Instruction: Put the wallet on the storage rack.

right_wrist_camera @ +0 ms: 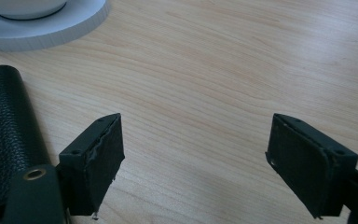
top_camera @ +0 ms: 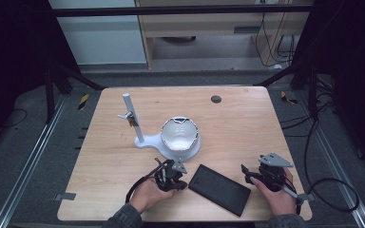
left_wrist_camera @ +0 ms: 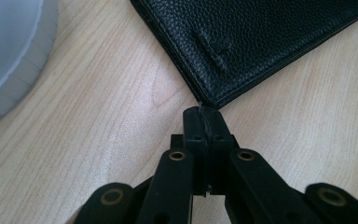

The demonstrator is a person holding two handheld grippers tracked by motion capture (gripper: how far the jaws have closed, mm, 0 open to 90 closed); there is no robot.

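A black leather wallet point(top_camera: 218, 189) lies flat on the wooden table point(top_camera: 237, 123) near its front edge, between my two grippers. My left gripper point(top_camera: 184, 182) is just left of the wallet. In the left gripper view its jaws are pressed together point(left_wrist_camera: 204, 117), with the tips right at one corner of the wallet point(left_wrist_camera: 261, 42); I see nothing held between them. My right gripper point(top_camera: 247, 174) rests to the right of the wallet. In the right gripper view it stands open point(right_wrist_camera: 200, 163) over bare wood, and the wallet's rounded edge point(right_wrist_camera: 4, 140) lies beside its left jaw.
A white stand with an upright pole point(top_camera: 129, 114) and a small clip rises behind the grippers. Its round base point(top_camera: 190, 151) carries a white bowl point(top_camera: 179, 133). A small dark disc point(top_camera: 216, 99) sits near the far edge. The base's rim point(left_wrist_camera: 9, 46) point(right_wrist_camera: 51, 28) lies close by.
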